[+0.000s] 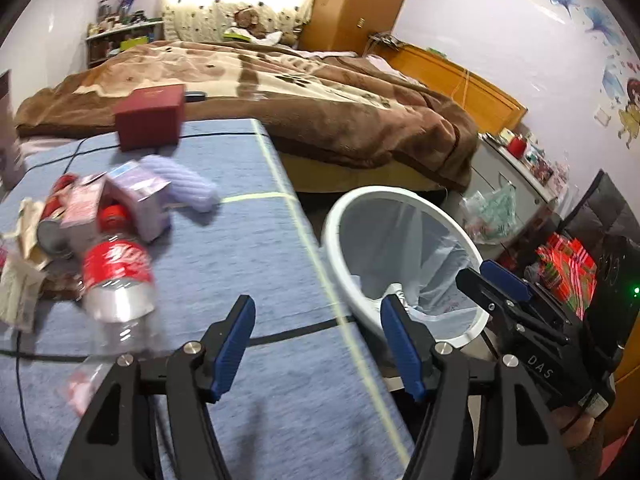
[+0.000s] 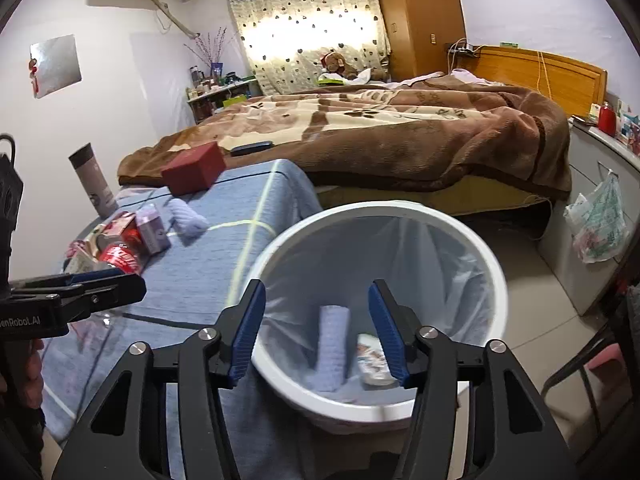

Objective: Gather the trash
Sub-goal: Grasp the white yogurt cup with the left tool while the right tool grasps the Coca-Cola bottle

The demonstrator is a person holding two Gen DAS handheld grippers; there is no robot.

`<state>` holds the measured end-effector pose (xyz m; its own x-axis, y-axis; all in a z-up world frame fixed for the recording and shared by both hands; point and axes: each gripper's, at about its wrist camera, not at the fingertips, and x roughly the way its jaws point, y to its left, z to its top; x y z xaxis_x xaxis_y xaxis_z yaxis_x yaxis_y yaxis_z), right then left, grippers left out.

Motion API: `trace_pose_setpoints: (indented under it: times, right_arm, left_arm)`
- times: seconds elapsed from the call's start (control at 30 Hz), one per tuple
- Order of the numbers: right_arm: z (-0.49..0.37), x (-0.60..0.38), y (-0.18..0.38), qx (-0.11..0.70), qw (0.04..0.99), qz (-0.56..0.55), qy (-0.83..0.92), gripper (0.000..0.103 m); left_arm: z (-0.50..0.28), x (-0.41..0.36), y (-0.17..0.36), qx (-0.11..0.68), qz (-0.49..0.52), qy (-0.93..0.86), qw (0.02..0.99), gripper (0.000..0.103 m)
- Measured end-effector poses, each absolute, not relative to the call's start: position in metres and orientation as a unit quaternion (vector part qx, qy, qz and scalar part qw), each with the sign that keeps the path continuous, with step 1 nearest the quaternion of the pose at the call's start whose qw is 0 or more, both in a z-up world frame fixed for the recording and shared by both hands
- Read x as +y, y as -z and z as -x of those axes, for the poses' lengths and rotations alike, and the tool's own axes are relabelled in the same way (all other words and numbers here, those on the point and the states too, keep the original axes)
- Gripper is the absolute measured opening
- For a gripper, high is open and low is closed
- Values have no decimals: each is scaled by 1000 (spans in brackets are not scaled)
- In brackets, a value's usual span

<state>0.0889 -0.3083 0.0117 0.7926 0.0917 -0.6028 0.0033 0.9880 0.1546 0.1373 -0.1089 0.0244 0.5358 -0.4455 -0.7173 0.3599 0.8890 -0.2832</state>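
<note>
My left gripper point(image 1: 318, 344) is open and holds nothing, over the near right part of the blue-clothed table point(image 1: 240, 264). To its left lies a trash pile: a clear bottle with a red label point(image 1: 116, 276), a purple carton point(image 1: 140, 196), a lavender ribbed roll point(image 1: 184, 186), a can and crumpled paper. A white lined bin point(image 1: 340, 256) stands beside the table's right edge. My right gripper point(image 2: 318, 332) hangs open above the bin point(image 2: 276, 248), nothing between its pads. Inside the bin lie a lavender roll point(image 2: 334, 344) and a small packet point(image 2: 372, 364).
A dark red box point(image 1: 150, 118) sits at the table's far end, with a tumbler point(image 2: 92, 180) to its left. A bed with a brown blanket point(image 2: 360, 148) lies beyond. A plastic bag point(image 2: 598, 224) hangs on a grey cabinet at the right. A chair point(image 2: 580, 380) stands near right.
</note>
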Motion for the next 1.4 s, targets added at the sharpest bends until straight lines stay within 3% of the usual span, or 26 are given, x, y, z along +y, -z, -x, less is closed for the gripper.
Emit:
trace_pose_setpoints:
  times: [0.87,1.4]
  right_arm:
    - [-124,-178,-8,361,918,-69,-147,60]
    - [-158,-127,-5,405,896,-54,-173,60]
  left_arm:
    - [-122,90,-12,383,114,65,914,72]
    - [-161,125,3,405,82,60,909,73]
